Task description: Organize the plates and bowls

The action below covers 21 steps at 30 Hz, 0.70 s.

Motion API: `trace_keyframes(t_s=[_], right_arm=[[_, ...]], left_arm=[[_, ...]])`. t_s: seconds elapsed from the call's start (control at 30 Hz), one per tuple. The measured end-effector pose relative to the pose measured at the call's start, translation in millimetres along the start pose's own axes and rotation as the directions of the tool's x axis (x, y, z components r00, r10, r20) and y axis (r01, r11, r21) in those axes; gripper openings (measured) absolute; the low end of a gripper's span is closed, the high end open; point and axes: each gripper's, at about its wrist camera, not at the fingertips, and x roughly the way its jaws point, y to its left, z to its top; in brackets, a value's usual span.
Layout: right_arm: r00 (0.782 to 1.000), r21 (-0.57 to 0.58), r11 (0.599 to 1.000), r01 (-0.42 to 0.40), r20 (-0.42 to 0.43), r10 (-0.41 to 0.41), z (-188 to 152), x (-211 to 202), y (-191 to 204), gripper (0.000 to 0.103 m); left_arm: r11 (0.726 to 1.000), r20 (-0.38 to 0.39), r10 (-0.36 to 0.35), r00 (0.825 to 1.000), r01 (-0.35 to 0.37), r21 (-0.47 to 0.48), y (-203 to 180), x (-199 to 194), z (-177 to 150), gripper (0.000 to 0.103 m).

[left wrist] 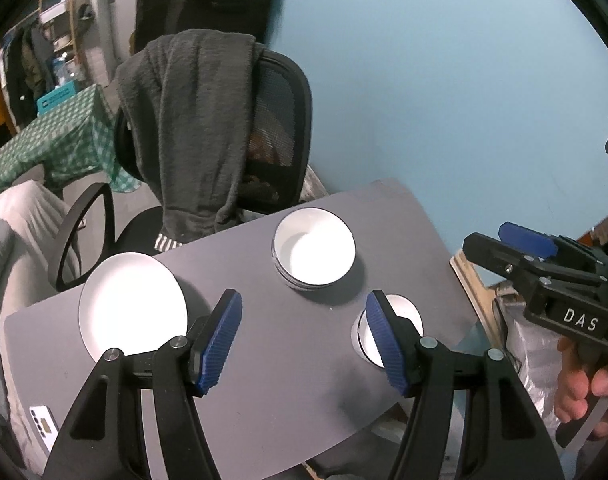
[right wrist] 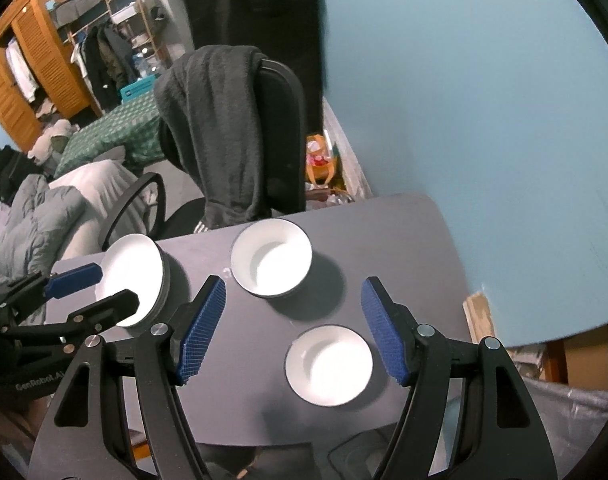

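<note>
Three white pieces stand on the grey table [left wrist: 264,380]. A flat plate [left wrist: 132,304] lies at the left and shows a thick grey side [right wrist: 166,280] in the right wrist view. A stack of bowls [left wrist: 314,254] [right wrist: 271,256] sits in the middle. A small bowl [right wrist: 329,364] is nearest, half hidden behind a finger [left wrist: 400,320] in the left wrist view. My left gripper [left wrist: 302,340] [right wrist: 114,284] hangs open above the table between plate and small bowl, holding nothing. My right gripper [right wrist: 294,332] [left wrist: 490,240] is open too, above the small bowl and not touching it.
An office chair draped with a dark grey garment [left wrist: 200,128] [right wrist: 224,128] stands against the table's far edge. A phone [left wrist: 44,428] lies at the near left corner. A blue wall [left wrist: 464,100] runs along the right. Bedding [right wrist: 44,216] lies left. A hand [left wrist: 584,384] holds the right gripper.
</note>
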Motion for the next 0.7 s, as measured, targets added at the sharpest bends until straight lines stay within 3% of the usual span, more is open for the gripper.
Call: trace_keyframes(t_s=[0.37,0.7], right_arm=[[0.998,0.069,0.996,0.058,-0.028,-0.056,-22,-1,-29,0.070],[0.993,0.127,0.986,0.112,-0.059,-0.105,-41,3,-62,0.070]], left_arm=[[0.997,-0.036,-0.027,0.999,0.029,0.076,-18,13,-2,0.066],[0.982,-0.138,-0.087,0.987,0.108,0.157,-55,56,-7,0.066]])
